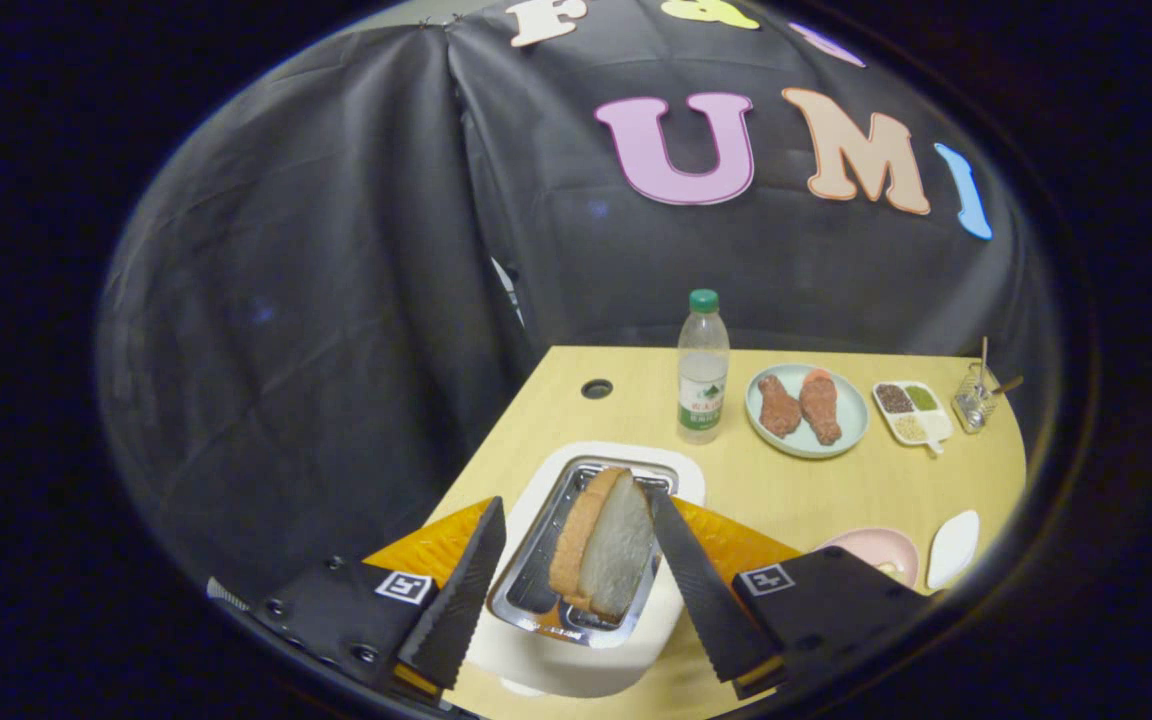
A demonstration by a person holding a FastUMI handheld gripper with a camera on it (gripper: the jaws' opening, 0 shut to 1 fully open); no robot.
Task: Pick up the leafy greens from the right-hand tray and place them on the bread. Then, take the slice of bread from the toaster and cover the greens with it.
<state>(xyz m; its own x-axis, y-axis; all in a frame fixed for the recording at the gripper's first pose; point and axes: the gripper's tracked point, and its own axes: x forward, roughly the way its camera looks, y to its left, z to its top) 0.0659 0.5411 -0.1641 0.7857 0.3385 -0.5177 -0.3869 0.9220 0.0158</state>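
Orange mat (736, 540) mostly hidden under toaster (576, 660) and tool (576, 590); pink bowl (881, 550) partly behind tool.

Hovers above the toaster (591, 570), gripper (576, 560) looking down along its two fingers. Spread wide, left finger (461, 590) over the toaster's left edge, right finger (701, 590) over its right edge, both slanting inward toward the tips. Tips level with the top of the slot, astride it, pressing on nothing. Square marker tags on both finger bases, nearer than the toaster.
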